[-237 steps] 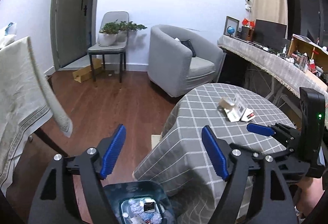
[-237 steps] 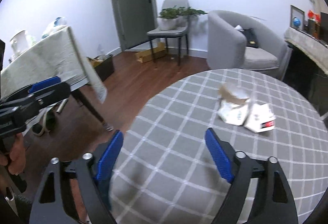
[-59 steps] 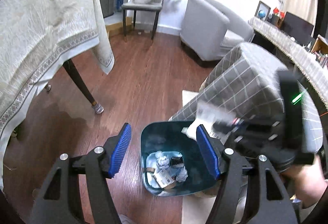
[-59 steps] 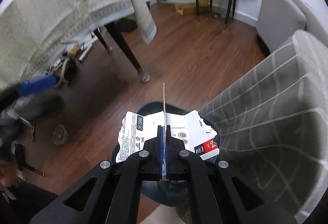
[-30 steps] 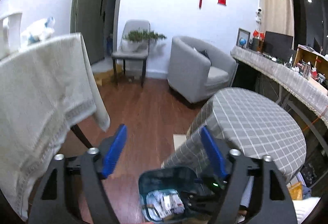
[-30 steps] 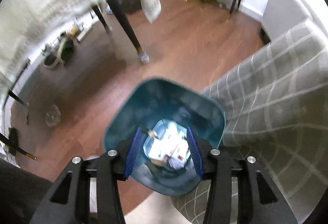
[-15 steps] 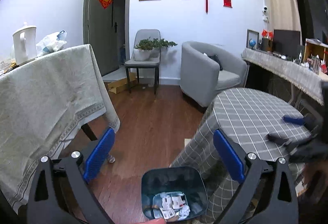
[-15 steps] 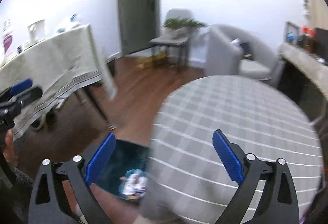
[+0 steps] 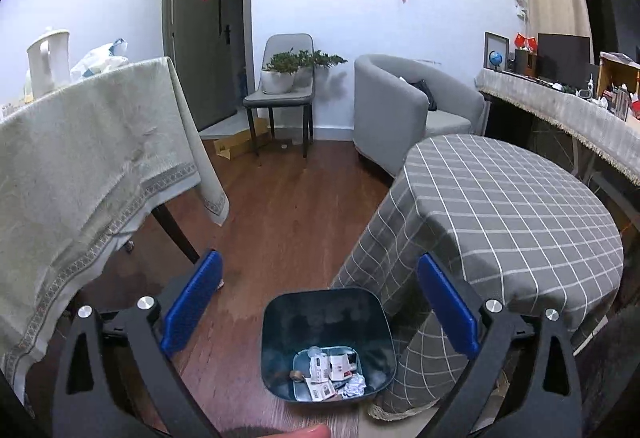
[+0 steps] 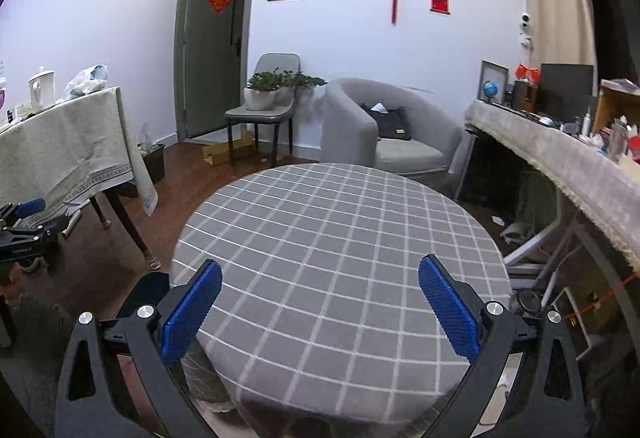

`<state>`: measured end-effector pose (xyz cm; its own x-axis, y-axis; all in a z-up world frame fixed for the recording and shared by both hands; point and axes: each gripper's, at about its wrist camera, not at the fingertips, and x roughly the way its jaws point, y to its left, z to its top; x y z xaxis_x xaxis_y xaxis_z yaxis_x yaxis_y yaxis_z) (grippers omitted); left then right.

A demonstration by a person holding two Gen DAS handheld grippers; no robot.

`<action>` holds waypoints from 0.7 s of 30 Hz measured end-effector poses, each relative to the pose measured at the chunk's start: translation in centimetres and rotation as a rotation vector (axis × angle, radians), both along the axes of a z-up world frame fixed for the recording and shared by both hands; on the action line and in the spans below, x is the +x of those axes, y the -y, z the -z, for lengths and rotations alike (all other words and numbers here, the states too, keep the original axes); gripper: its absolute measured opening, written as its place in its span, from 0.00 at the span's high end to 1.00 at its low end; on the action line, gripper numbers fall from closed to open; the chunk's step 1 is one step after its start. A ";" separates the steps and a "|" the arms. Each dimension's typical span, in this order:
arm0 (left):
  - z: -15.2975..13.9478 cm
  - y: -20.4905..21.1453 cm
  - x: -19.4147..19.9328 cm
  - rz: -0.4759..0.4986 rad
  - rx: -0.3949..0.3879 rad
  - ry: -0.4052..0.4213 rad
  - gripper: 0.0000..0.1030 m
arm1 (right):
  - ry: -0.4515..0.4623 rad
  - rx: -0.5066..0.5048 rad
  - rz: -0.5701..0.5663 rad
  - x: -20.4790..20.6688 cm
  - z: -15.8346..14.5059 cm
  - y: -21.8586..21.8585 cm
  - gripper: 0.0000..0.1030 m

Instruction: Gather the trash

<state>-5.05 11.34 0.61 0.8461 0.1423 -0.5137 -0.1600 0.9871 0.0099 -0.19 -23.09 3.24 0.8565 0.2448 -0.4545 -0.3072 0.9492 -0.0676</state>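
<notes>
A dark teal trash bin [image 9: 280,330] stands on the wood floor beside the round table with a grey checked cloth [image 9: 508,205]. Several pieces of paper and packaging trash [image 9: 332,366] lie in its bottom. My left gripper [image 9: 320,302] is open and empty, held above the bin. My right gripper [image 10: 318,306] is open and empty, above the near edge of the round table [image 10: 340,230], whose top shows no trash. The bin's rim [image 10: 148,290] peeks out at the table's left. The left gripper [image 10: 24,222] shows at the far left of the right wrist view.
A table with a beige cloth [image 9: 80,157] stands to the left, with a kettle [image 9: 48,61] on it. A grey armchair [image 9: 400,109], a chair with a plant [image 9: 284,85] and a door [image 9: 204,49] are at the back. A cluttered counter [image 9: 568,117] runs along the right.
The right gripper dropped the white packaging into the bin, opened, then rose and swung over the round table. The left gripper lifted and steadied above the bin.
</notes>
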 end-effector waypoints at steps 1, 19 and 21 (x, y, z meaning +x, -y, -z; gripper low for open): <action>0.3 0.0 -0.1 -0.001 -0.007 -0.006 0.03 | -0.007 0.008 0.003 0.0 0.5 0.4 0.03; 1.2 0.7 -1.7 0.016 -0.026 -0.021 0.03 | -0.040 0.092 -0.142 -1.2 1.6 -0.1 0.03; 1.2 0.6 -1.7 0.012 -0.034 -0.024 0.03 | -0.040 0.100 -0.142 -1.2 1.6 -0.1 0.03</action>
